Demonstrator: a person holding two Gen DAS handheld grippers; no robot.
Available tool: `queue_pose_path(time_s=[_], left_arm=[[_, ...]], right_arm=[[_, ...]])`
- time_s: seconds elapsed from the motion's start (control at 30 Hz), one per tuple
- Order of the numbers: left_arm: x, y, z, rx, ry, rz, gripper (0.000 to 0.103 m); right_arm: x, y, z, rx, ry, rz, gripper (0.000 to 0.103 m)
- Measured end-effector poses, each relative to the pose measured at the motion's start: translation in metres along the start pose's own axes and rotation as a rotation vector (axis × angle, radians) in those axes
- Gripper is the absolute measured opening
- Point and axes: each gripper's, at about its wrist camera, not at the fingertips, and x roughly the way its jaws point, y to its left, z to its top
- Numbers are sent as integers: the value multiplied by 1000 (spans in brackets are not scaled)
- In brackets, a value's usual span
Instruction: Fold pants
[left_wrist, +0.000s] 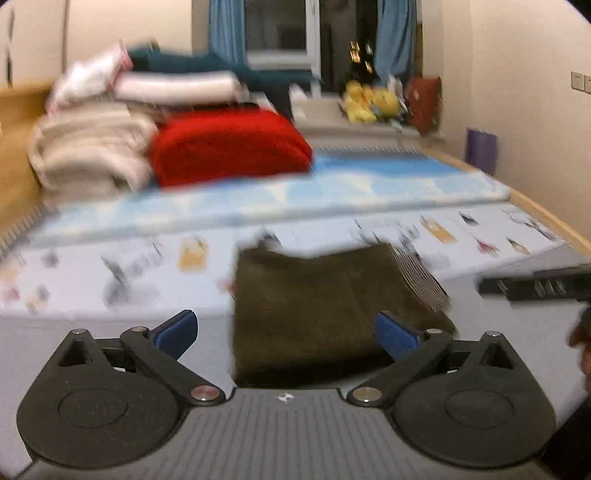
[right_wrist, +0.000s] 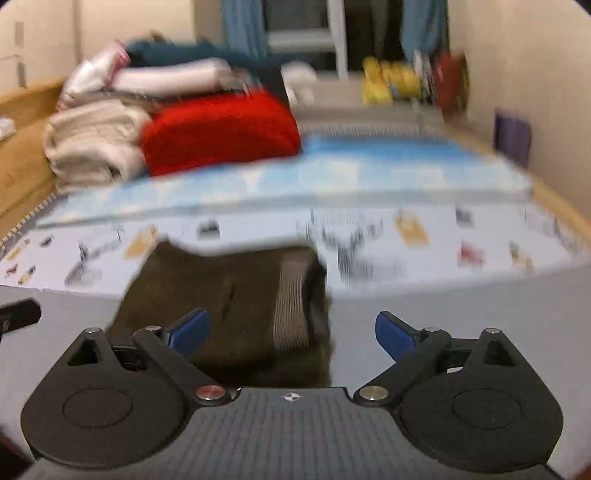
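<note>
Dark olive-brown pants (left_wrist: 314, 306) lie folded into a compact stack on the bed's pale sheet, with a striped waistband at the stack's right edge. My left gripper (left_wrist: 286, 330) is open and empty, its blue pads on either side of the stack's near end. In the right wrist view the same pants (right_wrist: 229, 295) lie left of centre. My right gripper (right_wrist: 291, 330) is open and empty, with its left pad over the stack and its right pad over bare sheet. Both views are motion-blurred.
A red folded blanket (left_wrist: 229, 147) and beige bedding (left_wrist: 88, 151) are piled at the bed's far left. A light blue mat (left_wrist: 332, 184) lies across the middle. The wooden bed frame (left_wrist: 554, 218) runs along the right. The other gripper's black tip (left_wrist: 535, 286) shows at right.
</note>
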Motion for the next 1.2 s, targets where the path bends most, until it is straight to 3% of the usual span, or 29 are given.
queue_pose_path(time_s=[0.07, 0.2, 0.33, 0.5, 0.8, 1.2], left_arm=[[11, -3, -1, -12, 82, -24, 102], [32, -3, 4, -30, 143, 68, 102], [48, 3, 6, -113, 214, 65, 102], [54, 4, -4, -86, 213, 97, 102], [67, -3, -2, -104, 214, 71, 102], [72, -8, -1, -109, 216, 49, 102]], right_arm=[[5, 4, -5, -2, 22, -9, 96], [11, 9, -5, -23, 34, -16, 96], [17, 10, -8, -14, 60, -24, 96], [18, 15, -11, -58, 50, -30, 96], [17, 22, -13, -170, 27, -27, 96], [23, 19, -10, -155, 31, -43, 96]])
